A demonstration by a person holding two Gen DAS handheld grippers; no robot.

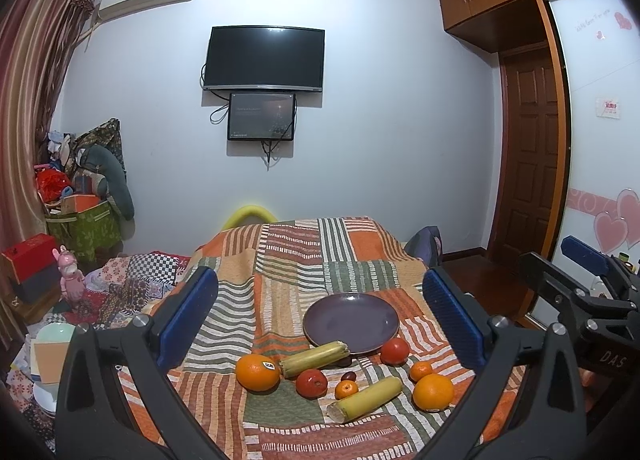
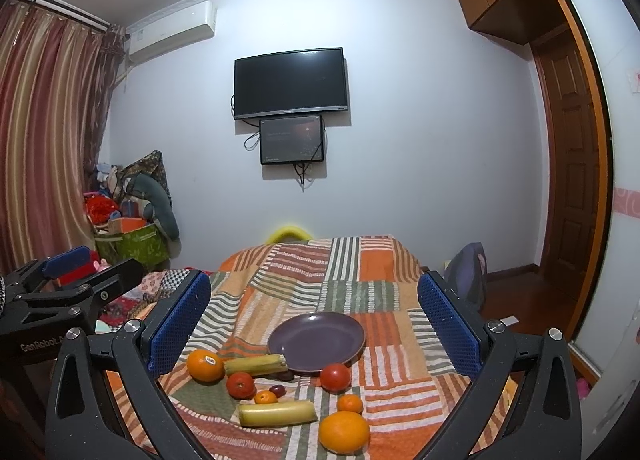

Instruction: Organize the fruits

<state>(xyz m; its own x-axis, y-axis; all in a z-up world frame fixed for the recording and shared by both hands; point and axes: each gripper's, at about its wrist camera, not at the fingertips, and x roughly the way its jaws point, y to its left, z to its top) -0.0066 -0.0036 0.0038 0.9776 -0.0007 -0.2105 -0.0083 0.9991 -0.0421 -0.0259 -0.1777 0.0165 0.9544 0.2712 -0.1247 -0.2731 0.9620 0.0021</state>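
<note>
- Both claws are up over the near end of the bed: the left gripper (image 1: 320, 316) has its blue pads spread wide with nothing between them, and the right gripper (image 2: 314, 320) hangs just the same, wide apart and holding nothing.
- Down on the striped patchwork blanket (image 1: 288, 260) sits the purple plate (image 1: 351, 322), bare.
- Fruit is scattered on the blanket just in front of that plate.
- One stickered orange (image 1: 257, 372) lies at the left, with a sugarcane piece (image 1: 314, 358) beside it, its far end touching the plate's rim.
- Two red tomatoes: one (image 1: 311, 383) in the middle, another (image 1: 394, 351) right by the plate's near edge.
- A small tangerine (image 1: 346, 389) and a dark red date (image 1: 349, 375) sit between them.
- Nearer us lie a second sugarcane piece (image 1: 365, 398), another tangerine (image 1: 421, 371) and a big orange (image 1: 433, 392) at the right.
</note>
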